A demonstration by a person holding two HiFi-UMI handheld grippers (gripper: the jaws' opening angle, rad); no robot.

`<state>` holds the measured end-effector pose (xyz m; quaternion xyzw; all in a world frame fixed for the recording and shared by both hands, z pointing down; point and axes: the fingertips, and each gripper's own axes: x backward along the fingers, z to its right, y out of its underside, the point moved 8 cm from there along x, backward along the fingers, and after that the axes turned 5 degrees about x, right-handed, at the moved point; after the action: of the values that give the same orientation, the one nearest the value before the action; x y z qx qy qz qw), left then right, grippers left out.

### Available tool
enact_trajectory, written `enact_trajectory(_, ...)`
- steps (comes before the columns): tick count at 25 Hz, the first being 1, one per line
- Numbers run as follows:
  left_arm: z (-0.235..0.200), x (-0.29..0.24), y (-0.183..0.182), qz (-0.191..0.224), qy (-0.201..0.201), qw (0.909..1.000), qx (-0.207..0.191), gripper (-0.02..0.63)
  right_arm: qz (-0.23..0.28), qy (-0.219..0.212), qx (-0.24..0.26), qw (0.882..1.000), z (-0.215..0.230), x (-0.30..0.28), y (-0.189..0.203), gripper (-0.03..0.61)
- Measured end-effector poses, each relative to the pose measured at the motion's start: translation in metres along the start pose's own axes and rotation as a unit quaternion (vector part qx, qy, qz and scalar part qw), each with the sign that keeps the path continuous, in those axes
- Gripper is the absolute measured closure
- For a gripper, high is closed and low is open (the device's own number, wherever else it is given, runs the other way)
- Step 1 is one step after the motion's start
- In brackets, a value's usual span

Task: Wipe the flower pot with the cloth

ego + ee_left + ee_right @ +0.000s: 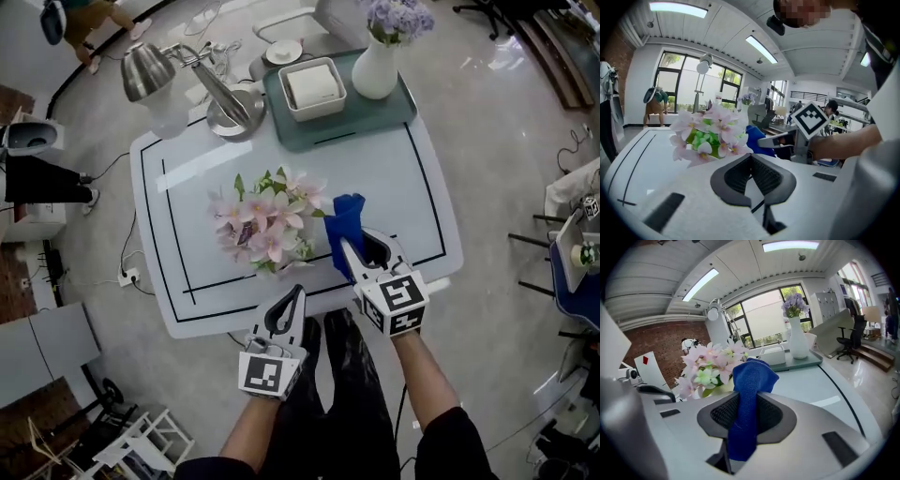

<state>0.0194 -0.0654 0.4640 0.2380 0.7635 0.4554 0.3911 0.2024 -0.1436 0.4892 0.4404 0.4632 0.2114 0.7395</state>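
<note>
The flower pot (pixel 267 227), thick with pink blossoms and green leaves, stands in the middle of the white table (pixel 394 178); the flowers hide the pot itself from above. My right gripper (pixel 346 247) is shut on a blue cloth (pixel 345 223), just right of the flowers and almost touching them. In the right gripper view the cloth (pixel 749 380) hangs through the jaws of the right gripper (pixel 747 397), with the blossoms (pixel 710 366) just beyond to the left. My left gripper (pixel 299 292) is shut and empty at the table's front edge, and the left gripper (pixel 751 157) points at the flowers (pixel 710 131).
A green tray (pixel 361 120) at the back holds a white square box (pixel 312 86) and a white vase (pixel 377 67) of purple flowers. A metal desk lamp (pixel 211 89) stands at the back left. The person's legs (pixel 342 375) are against the front edge.
</note>
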Motion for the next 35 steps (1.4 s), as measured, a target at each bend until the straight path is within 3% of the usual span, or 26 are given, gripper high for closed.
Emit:
enact_trajectory(5,-0.003,-0.017,0.023,-0.032,0.018,0.9990,-0.027,0.608,-0.001,-0.017,0.038,0.999,0.033,-0.052,-0.015,0.483)
enact_trajectory(11,-0.002,-0.021,0.040,-0.059,0.018,0.9980,-0.017,0.607,-0.010,-0.113,0.093,0.989,0.036,-0.096,-0.045,0.483)
enact_trajectory(19,-0.015,-0.020,0.043,-0.062,0.000,0.9981,-0.002,0.609,-0.043,-0.147,0.075,0.985,0.015,-0.125,-0.034,0.483)
enact_trajectory(27,-0.025,-0.004,0.045,-0.050,-0.019,0.9986,0.000,0.609,-0.069,-0.137,0.001,0.988,0.009,-0.099,0.004,0.482)
enact_trajectory(35,-0.042,0.020,0.054,-0.038,-0.002,0.9993,-0.004,0.609,-0.080,-0.099,-0.015,0.992,-0.018,-0.066,0.029,0.483)
